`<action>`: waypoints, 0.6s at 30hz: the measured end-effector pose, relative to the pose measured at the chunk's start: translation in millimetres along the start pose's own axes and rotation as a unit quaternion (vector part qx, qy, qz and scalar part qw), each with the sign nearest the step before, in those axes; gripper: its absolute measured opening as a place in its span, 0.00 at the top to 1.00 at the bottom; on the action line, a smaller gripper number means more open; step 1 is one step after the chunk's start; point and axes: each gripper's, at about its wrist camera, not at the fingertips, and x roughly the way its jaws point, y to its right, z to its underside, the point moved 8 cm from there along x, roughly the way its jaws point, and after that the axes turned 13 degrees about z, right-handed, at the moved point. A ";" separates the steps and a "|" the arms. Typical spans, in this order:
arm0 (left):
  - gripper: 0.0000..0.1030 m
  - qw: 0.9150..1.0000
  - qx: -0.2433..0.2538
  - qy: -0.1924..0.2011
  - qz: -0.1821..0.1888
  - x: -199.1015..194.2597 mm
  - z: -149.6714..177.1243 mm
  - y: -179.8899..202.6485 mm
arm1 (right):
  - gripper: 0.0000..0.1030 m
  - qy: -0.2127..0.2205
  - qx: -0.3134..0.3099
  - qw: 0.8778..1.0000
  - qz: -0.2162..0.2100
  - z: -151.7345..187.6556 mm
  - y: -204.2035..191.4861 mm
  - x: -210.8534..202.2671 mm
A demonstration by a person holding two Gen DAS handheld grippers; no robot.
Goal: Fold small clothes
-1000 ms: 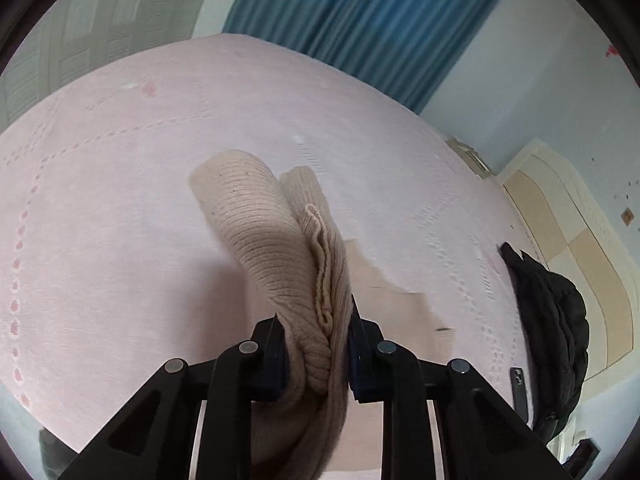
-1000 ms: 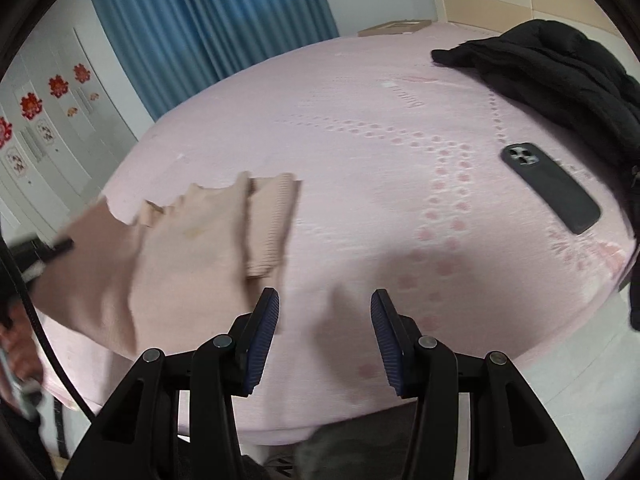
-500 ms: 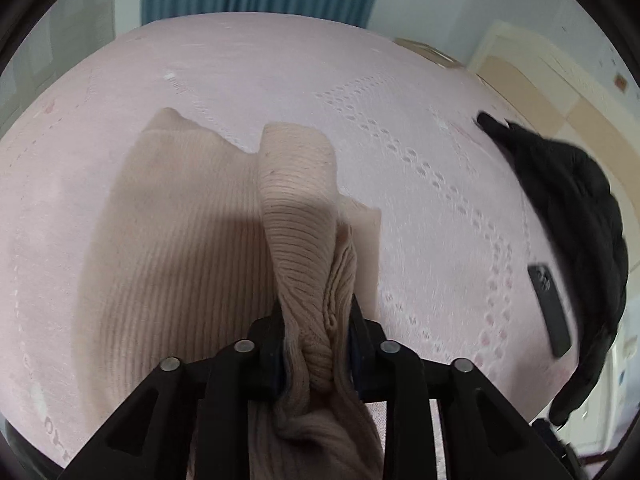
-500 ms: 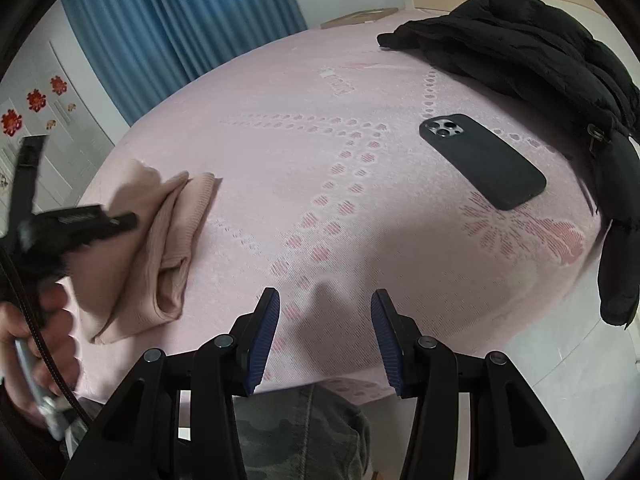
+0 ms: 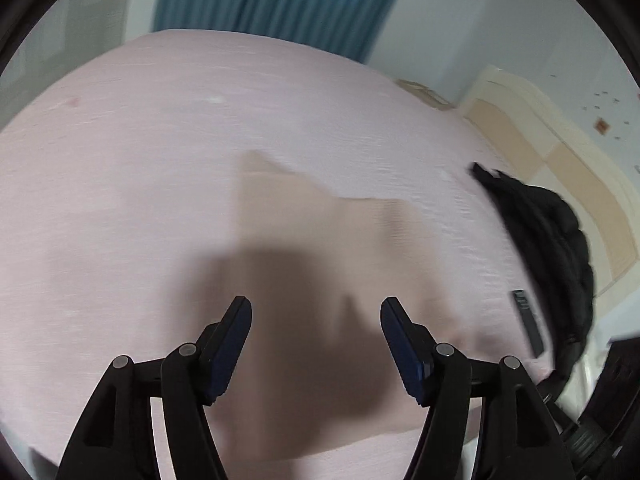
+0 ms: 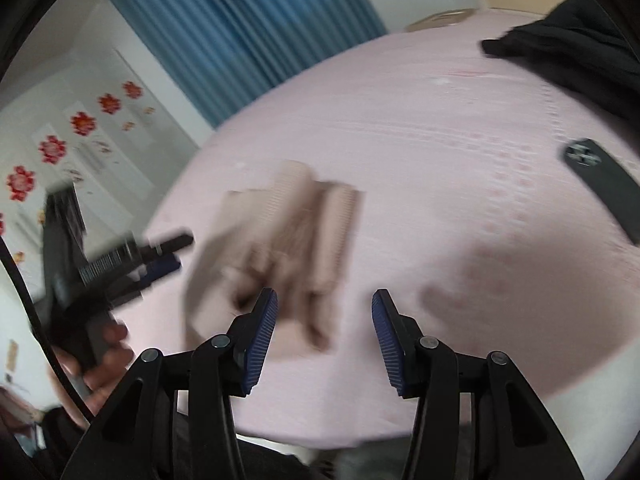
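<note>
Lying flat on the pink bed, the small beige knit top is seen in the left wrist view just past the left gripper. The two fingers of that claw are spread wide apart, and nothing is held between them. A dark shadow is cast on the cloth right in front of the blue pads. In the right wrist view the same top is seen folded into a long bundle with ribbed edges, but the picture is blurred and the folds cannot be told clearly. The right gripper is held above the near edge of the bed, and its fingers are spread apart too, with nothing pinched. The top is placed a little to the left of that claw. The left gripper is also seen there, at the left side of the top, held by a hand; whether it touches the cloth cannot be told. A black jacket is piled at the far right of the bed, and a dark phone is laid flat near it, well apart from the top. Blue curtains are hung behind the bed.
</note>
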 end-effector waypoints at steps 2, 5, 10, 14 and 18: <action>0.37 1.000 -0.003 -0.004 -0.009 -10.7 7.8 -25.2 | 0.52 -0.002 0.003 1.000 -0.023 -6.0 -18.7 9.8; 0.37 1.000 -0.013 -0.009 -0.012 -19.4 23.0 -56.3 | 0.52 -0.014 0.009 1.000 -0.026 -12.0 -39.4 33.6; 0.37 0.999 -0.035 -0.014 0.010 -24.0 40.9 -83.6 | 0.84 -0.018 -0.024 0.998 0.056 -15.4 -52.1 77.5; 0.37 0.998 -0.044 -0.010 0.043 -22.2 43.2 -87.8 | 0.87 0.044 -0.066 0.996 0.041 -19.8 -56.3 55.3; 0.37 0.996 -0.048 -0.009 0.069 -19.3 45.8 -87.9 | 0.87 0.050 -0.021 0.998 0.032 -7.8 -32.7 46.4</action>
